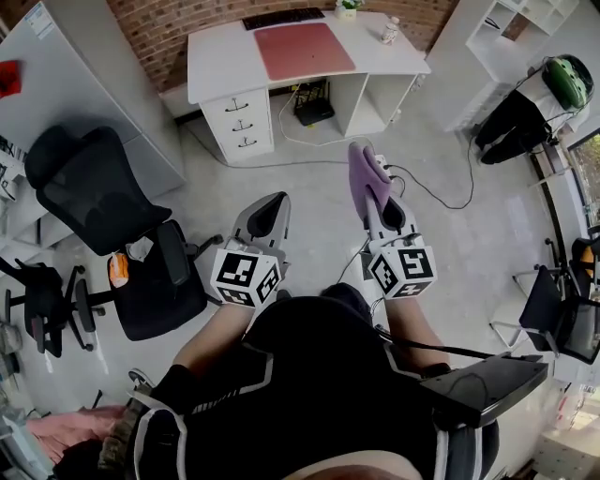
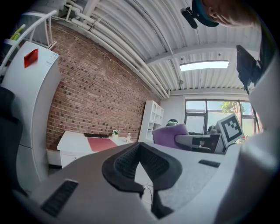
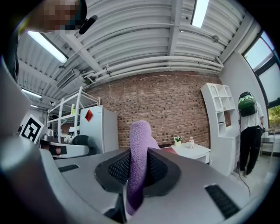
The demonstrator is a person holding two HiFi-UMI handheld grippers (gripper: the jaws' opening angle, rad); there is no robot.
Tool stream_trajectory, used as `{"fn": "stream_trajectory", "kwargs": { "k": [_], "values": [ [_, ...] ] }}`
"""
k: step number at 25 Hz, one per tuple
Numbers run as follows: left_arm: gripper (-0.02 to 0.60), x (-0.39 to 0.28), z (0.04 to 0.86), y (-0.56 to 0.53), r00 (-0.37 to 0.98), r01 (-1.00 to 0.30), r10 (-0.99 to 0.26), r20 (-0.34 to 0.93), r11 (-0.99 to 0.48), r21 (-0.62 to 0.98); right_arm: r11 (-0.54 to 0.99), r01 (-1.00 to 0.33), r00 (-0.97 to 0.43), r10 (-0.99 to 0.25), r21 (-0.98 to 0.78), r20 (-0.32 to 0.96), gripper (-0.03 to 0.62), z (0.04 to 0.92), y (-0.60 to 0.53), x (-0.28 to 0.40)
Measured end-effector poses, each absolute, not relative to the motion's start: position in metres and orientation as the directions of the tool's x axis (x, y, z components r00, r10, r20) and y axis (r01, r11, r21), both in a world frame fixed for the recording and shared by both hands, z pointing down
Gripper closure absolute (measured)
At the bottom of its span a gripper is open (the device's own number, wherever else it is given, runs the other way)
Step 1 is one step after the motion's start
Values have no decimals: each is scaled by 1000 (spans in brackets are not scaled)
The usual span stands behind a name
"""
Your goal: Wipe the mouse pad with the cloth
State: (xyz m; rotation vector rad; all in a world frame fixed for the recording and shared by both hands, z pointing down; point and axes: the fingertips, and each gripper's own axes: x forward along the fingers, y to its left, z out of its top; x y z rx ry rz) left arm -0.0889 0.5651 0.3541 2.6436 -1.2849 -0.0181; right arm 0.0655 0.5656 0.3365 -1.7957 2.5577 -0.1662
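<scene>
The pink-red mouse pad lies on a white desk far ahead of me, across open floor. My right gripper is shut on a purple cloth, which sticks up and forward out of its jaws. In the right gripper view the cloth stands pinched between the black pads. My left gripper is held beside it, shut and with nothing in it; its pads meet at the tips. From the left gripper view the mouse pad and the cloth both show.
A black keyboard, a small plant and a bottle sit on the desk. A black office chair stands at my left. Cables trail over the floor. A person in black stands by white shelves at the right.
</scene>
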Motion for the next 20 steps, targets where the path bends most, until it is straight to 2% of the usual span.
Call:
{"fn": "stream_trajectory", "kwargs": {
  "k": [6, 20],
  "values": [
    [577, -100, 367, 558, 626, -773, -775, 91, -600, 206, 324, -939, -334, -939, -113, 83, 539, 350, 561, 59],
    [577, -64, 363, 467, 603, -796, -790, 113, -587, 150, 366, -917, -374, -927, -158, 22, 539, 344, 452, 91]
  ]
}}
